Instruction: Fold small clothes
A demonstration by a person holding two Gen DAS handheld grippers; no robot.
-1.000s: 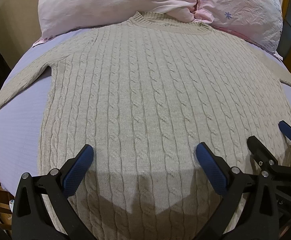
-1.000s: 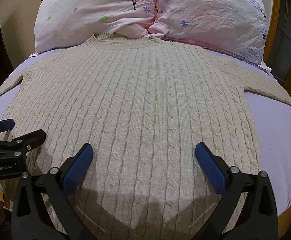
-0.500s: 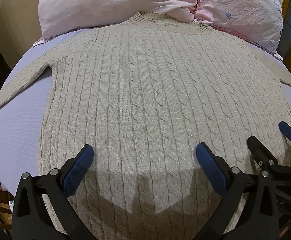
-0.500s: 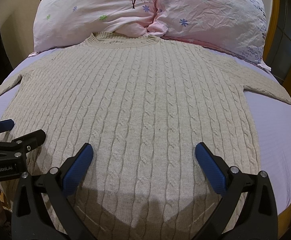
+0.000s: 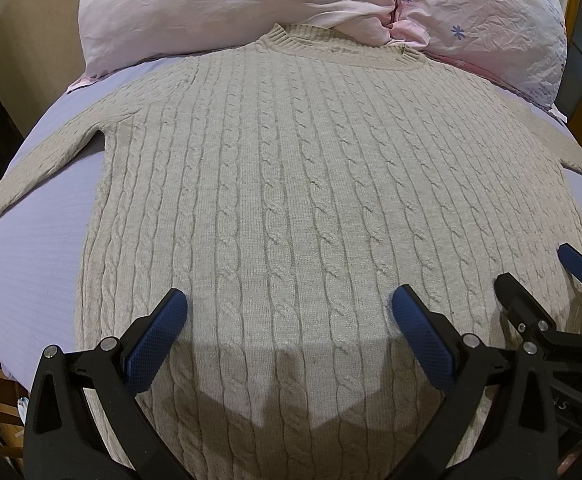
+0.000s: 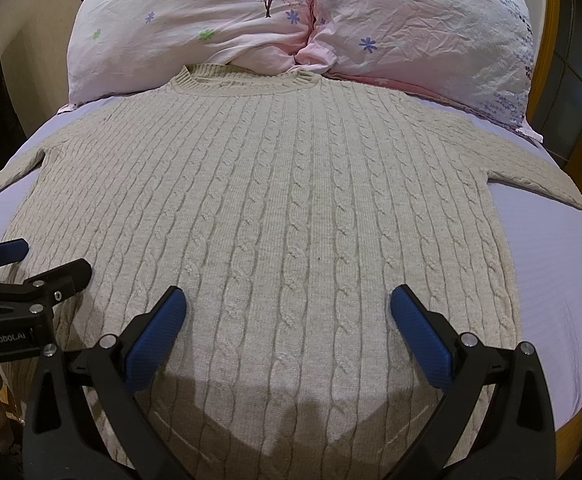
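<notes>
Two grippers, side by side above the hem end: left gripper (image 5: pixel 289 320) spread wide, grasping nothing; right gripper (image 6: pixel 289 320) likewise spread, grasping nothing. One beige cable-knit sweater (image 6: pixel 275 208) lay flat on the lavender bedsheet (image 6: pixel 559 264), sleeves out to both sides, collar touching two pink floral pillows (image 6: pixel 411 28).

We note the cable-knit sweater (image 5: pixel 299 200): beige wool-like knit, matt, ropey texture. Bedsheet (image 6: pixel 563 272): lilac cloth w/ fine weave. Pillows (image 6: pixel 411 20): crinkled pink cloth. Gripper pads (image 5: pixel 423 336): blue, dimpled; frames matt black plastic.
</notes>
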